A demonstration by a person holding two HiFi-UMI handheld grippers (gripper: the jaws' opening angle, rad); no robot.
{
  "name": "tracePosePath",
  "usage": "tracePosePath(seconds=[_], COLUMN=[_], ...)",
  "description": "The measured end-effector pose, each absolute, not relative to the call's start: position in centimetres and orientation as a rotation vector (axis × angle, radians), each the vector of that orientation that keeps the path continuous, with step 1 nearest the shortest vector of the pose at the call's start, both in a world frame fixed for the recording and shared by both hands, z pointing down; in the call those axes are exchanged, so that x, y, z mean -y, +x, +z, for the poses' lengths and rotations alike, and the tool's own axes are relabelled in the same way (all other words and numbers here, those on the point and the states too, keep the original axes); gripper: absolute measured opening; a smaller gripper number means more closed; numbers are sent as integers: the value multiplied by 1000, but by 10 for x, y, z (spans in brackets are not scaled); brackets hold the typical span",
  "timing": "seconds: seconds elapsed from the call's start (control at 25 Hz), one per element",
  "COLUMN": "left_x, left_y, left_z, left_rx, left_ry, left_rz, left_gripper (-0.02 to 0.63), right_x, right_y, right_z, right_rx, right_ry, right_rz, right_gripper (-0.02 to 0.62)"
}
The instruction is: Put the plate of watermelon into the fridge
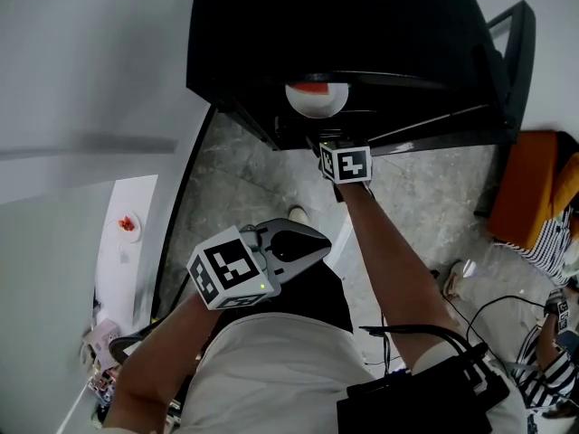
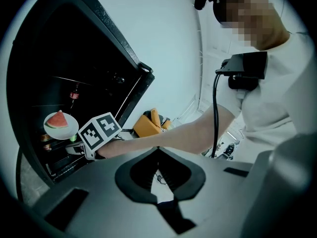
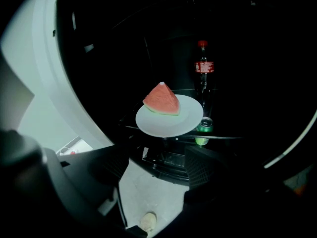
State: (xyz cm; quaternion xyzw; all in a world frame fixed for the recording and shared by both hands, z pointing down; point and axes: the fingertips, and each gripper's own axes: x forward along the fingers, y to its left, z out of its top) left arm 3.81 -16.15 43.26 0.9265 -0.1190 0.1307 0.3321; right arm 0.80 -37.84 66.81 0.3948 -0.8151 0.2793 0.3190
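- As we look along the right gripper [image 3: 157, 170], its jaws stand apart and hold nothing. The plate [image 3: 168, 120] lies at 12 o'clock, just beyond them and not touching.
- The plate rests on the glass shelf [image 3: 223, 137] inside the fridge [image 1: 362, 25], with the watermelon [image 3: 162, 99] wedge on it.
- A cola bottle [image 3: 203, 68] stands at 1 o'clock behind the plate and a green can [image 3: 203, 128] sits at 4 o'clock by its rim. We judge that a straight pull back is the safest.
- The left gripper [image 2: 157, 155] is clenched on nothing and hangs near our body, well apart from the fridge. The right one is nearer.
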Motion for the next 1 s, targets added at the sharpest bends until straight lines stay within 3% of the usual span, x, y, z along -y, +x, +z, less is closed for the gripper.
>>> tracePosePath(seconds=[0.24, 0.6, 1.0], left_x=[145, 41, -70], left_y=[35, 3, -54], left_z=[421, 383, 356], left_rx=[303, 292, 385], left_ry=[2457, 2503, 2520], left_rz=[322, 262, 201], left_gripper=[12, 12, 12], right_x=[346, 205, 20], right_y=[21, 21, 10], right_z=[647, 579, 512], right_rx=[2164, 2203, 2251], right_ry=[1027, 929, 801], right_rz=[716, 656, 623], right_gripper=[359, 23, 14])
